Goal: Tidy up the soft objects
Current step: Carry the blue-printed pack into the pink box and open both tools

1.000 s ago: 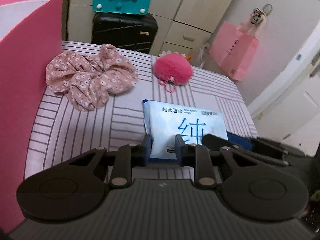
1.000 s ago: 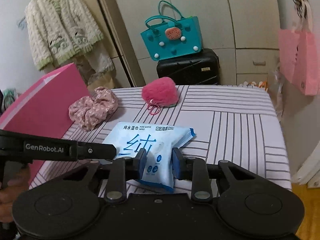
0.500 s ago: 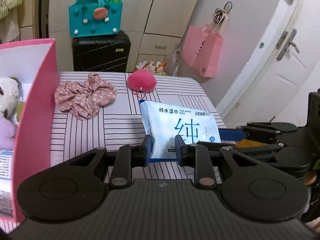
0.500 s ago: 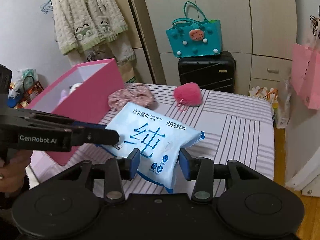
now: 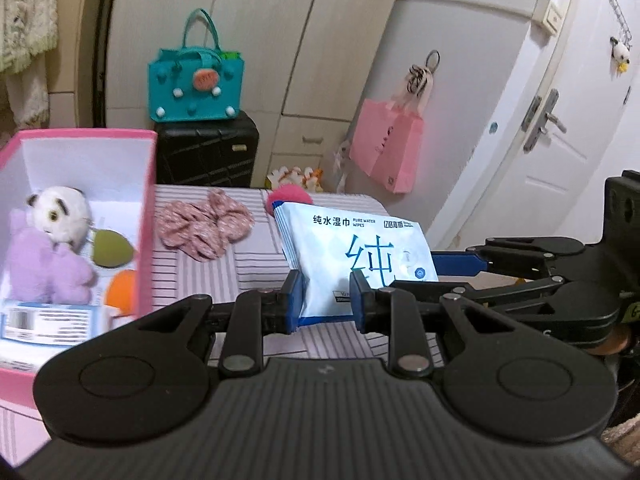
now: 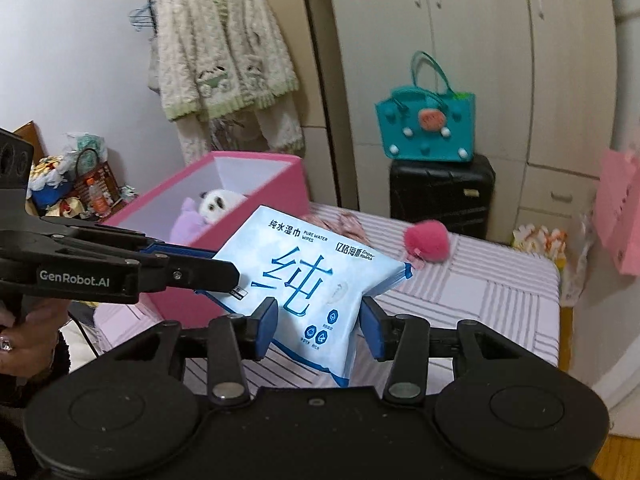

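A light blue pack of wet wipes is held in the air above the striped table. My left gripper is shut on its near edge. My right gripper stands around the pack's other end with its jaws spread wider than before; I cannot tell if they press it. The right gripper also shows at the right of the left wrist view. A pink box on the left holds a panda plush, a purple plush and other soft items. A floral scrunchie and a pink pompom lie on the table.
The striped table ends at the right near a door. A black suitcase with a teal bag on it stands behind the table. A pink paper bag hangs on the wardrobe. A cardigan hangs on the left.
Both grippers have lifted the wipes pack off the table and carried it up and left toward the pink box. The right gripper's jaws have spread wider on the pack.
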Demonstrator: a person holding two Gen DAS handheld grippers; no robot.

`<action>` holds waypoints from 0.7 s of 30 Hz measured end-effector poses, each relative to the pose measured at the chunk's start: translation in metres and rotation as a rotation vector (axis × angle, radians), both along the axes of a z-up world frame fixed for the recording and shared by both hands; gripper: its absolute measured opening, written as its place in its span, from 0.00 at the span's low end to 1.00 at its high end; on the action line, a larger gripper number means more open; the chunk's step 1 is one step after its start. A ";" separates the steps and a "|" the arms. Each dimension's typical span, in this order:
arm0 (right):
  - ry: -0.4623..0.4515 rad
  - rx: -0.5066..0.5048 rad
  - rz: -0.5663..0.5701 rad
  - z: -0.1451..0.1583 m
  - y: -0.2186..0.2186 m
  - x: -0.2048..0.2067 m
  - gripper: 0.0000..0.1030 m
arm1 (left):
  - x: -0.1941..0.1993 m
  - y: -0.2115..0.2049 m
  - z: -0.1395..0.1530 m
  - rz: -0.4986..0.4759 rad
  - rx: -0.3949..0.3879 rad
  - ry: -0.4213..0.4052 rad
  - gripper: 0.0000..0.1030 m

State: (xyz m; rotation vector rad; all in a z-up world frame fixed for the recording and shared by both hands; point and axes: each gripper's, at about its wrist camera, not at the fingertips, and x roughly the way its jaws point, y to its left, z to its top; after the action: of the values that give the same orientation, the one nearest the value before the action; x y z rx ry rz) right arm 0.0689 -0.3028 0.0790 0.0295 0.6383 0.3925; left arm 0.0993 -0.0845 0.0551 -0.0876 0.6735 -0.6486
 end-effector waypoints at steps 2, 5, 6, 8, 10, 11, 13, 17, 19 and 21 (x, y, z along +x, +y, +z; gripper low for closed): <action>-0.014 -0.008 0.016 0.005 0.010 0.000 0.51 | -0.005 0.011 0.006 0.011 -0.001 -0.016 0.23; -0.031 -0.025 0.051 0.016 0.026 0.003 0.53 | -0.011 0.030 0.015 0.022 -0.007 -0.035 0.23; -0.041 -0.036 0.066 0.020 0.033 0.004 0.53 | -0.012 0.037 0.018 0.023 -0.011 -0.040 0.23; -0.059 -0.059 0.093 0.028 0.047 0.006 0.53 | -0.012 0.052 0.023 0.027 -0.016 -0.051 0.23; -0.077 -0.078 0.120 0.036 0.061 0.010 0.54 | -0.011 0.068 0.028 0.036 -0.018 -0.066 0.23; -0.085 -0.086 0.133 0.040 0.069 0.014 0.54 | -0.010 0.075 0.031 0.041 -0.015 -0.071 0.23; -0.098 -0.102 0.157 0.046 0.084 0.021 0.54 | -0.006 0.091 0.036 0.054 -0.008 -0.077 0.23; -0.108 -0.127 0.214 0.055 0.117 0.035 0.55 | 0.005 0.122 0.045 0.082 0.014 -0.070 0.24; -0.105 -0.137 0.248 0.057 0.133 0.045 0.55 | 0.014 0.137 0.047 0.097 0.035 -0.058 0.24; -0.083 -0.142 0.280 0.055 0.147 0.057 0.55 | 0.023 0.148 0.046 0.112 0.069 -0.041 0.24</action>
State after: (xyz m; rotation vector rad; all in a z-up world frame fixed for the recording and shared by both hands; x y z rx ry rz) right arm 0.1257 -0.1554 0.1343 -0.2122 0.5884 0.6140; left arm 0.1224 0.0638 0.1008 -0.0473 0.6461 -0.5175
